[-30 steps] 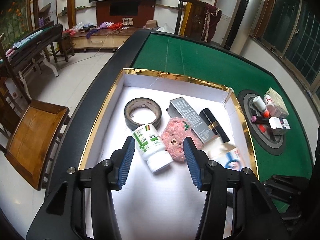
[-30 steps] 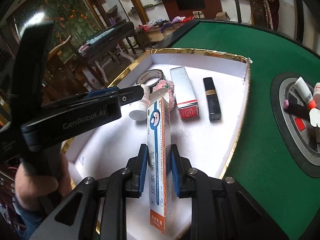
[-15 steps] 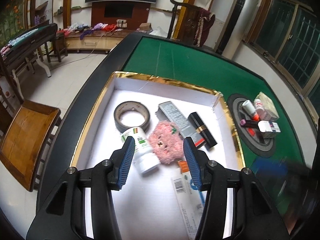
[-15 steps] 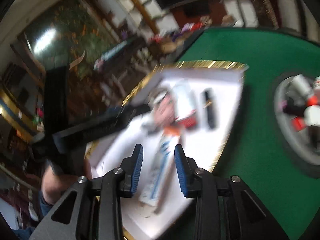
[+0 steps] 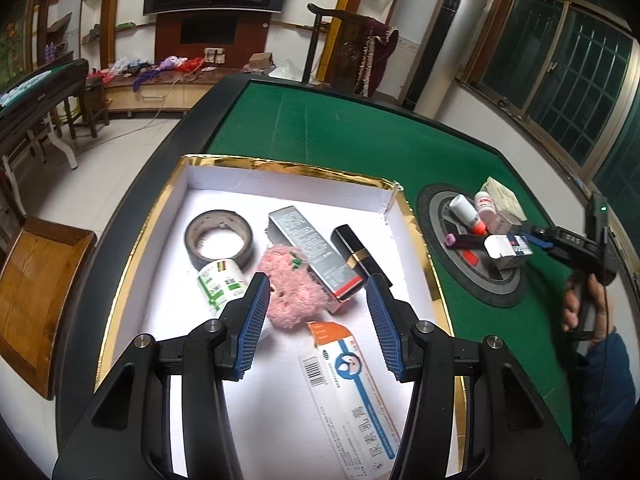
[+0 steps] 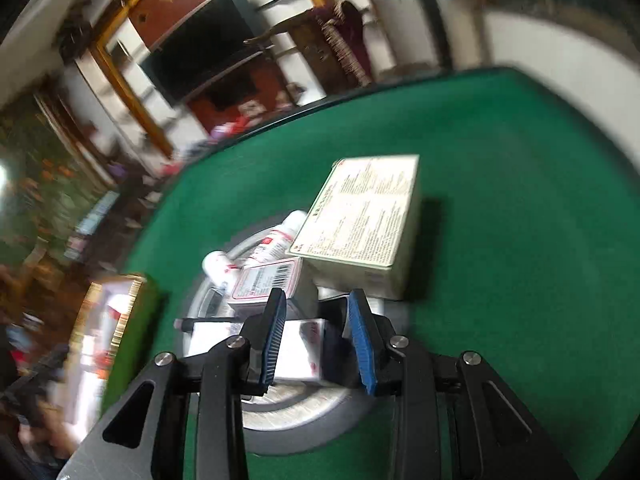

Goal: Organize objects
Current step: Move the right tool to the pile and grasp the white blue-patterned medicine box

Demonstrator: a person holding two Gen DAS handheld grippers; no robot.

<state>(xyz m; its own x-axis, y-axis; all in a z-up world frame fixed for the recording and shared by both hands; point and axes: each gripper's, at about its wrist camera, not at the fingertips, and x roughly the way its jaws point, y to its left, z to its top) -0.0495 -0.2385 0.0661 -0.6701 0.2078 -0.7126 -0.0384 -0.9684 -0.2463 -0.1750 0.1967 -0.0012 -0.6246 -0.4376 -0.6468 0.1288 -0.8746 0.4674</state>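
Left wrist view shows your ointment carton (image 5: 352, 384) lying flat in the gold-rimmed white tray (image 5: 280, 168), just below the pink plush toy (image 5: 294, 292). Your left gripper (image 5: 318, 322) hovers over them, jaws apart and empty. Your right gripper (image 6: 316, 340) sits above the small boxes on the round grey hub (image 6: 304, 436) of the green table (image 6: 500, 240); its jaws are apart, nothing gripped.

Tray (image 5: 192, 176) near half bare; green felt (image 5: 340, 132) beyond open; centre disc (image 5: 500, 292) crowded.
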